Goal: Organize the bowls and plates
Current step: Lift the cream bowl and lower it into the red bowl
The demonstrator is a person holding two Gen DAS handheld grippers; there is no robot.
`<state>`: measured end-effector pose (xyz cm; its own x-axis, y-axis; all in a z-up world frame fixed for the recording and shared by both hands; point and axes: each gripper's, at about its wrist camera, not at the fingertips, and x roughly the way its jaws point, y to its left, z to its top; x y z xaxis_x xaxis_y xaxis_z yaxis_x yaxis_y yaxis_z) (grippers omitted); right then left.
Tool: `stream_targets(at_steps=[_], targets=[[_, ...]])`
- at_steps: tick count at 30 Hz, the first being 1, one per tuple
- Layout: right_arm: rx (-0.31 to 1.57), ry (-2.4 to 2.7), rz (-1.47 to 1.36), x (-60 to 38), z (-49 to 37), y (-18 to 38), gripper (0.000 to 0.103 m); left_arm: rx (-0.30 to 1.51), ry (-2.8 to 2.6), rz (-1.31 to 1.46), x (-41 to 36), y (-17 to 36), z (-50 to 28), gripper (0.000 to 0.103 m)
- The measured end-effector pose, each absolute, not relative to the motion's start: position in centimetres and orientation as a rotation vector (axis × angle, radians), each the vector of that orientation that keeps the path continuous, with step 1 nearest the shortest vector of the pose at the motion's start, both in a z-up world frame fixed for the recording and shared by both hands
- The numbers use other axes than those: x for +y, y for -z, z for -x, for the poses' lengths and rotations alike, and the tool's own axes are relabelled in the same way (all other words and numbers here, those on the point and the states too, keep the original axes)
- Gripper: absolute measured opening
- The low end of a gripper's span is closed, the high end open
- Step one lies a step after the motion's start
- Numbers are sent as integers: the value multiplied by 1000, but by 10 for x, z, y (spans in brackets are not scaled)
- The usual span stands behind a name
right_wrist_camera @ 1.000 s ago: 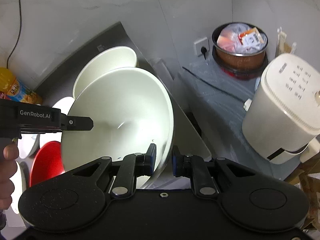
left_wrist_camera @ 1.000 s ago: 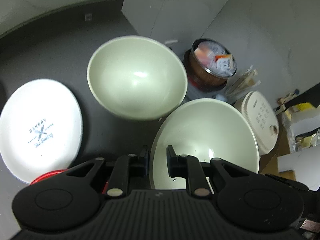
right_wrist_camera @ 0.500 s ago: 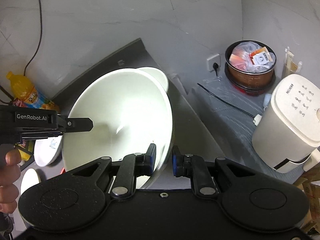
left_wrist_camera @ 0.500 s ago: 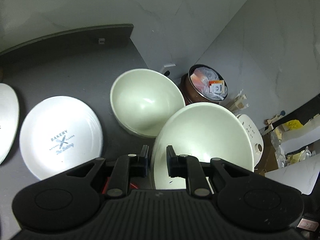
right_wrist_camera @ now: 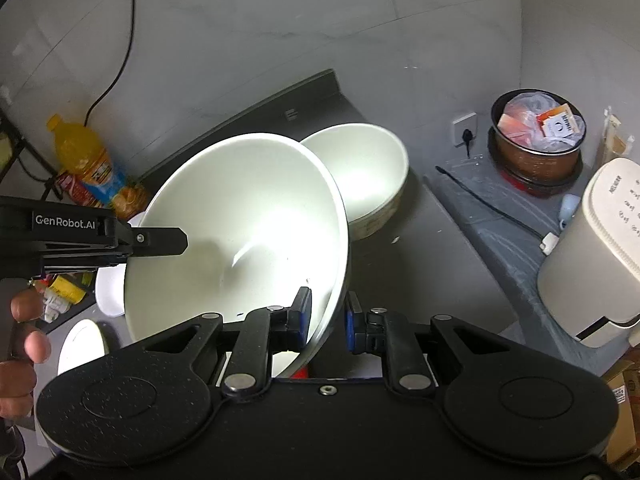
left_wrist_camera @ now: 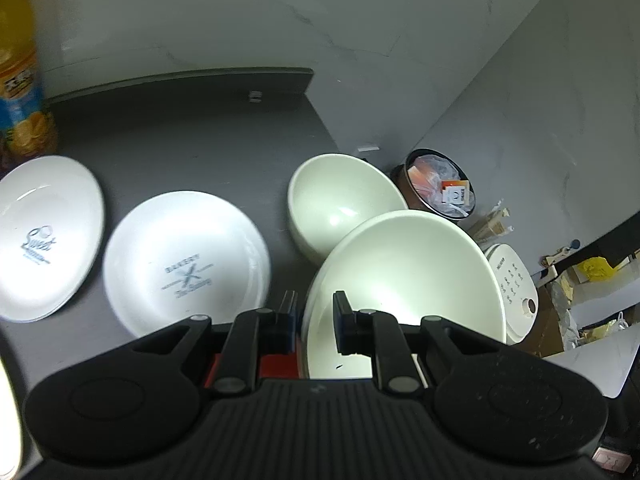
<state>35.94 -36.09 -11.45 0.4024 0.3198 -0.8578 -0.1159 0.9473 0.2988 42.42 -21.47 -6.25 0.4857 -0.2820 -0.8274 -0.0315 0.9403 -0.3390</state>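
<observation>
1. The large white bowl (right_wrist_camera: 240, 232) is held tilted above the dark counter (left_wrist_camera: 192, 136), both grippers pinching opposite sides of its rim.
2. The left gripper (left_wrist_camera: 314, 316) and right gripper (right_wrist_camera: 328, 320) each stand nearly closed on that rim.
3. Just behind the large bowl, a smaller white bowl (left_wrist_camera: 340, 204) sits near the counter's right edge.
4. Left of it lie the "Bakery" plate (left_wrist_camera: 184, 260) and the "Sweet" plate (left_wrist_camera: 44, 236), with bare counter behind them.

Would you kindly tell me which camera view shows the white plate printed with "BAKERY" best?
The left wrist view: the round white "BAKERY" plate lies flat on the dark counter, nearly whole, print readable. In the right wrist view the large white bowl hides it.
</observation>
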Motion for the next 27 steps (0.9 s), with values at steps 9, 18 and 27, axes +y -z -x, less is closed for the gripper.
stream_targets(at_steps=[9, 18, 27], targets=[[1171, -321, -179, -336, -344, 119, 18, 1074, 134, 363, -184, 67, -407, 17], [1223, -352, -137, -318, -334, 127, 19, 1139, 108, 397, -165, 87, -395, 17], [1277, -348, -139, -313, -331, 143, 19, 1208, 68, 412, -159, 109, -390, 18]])
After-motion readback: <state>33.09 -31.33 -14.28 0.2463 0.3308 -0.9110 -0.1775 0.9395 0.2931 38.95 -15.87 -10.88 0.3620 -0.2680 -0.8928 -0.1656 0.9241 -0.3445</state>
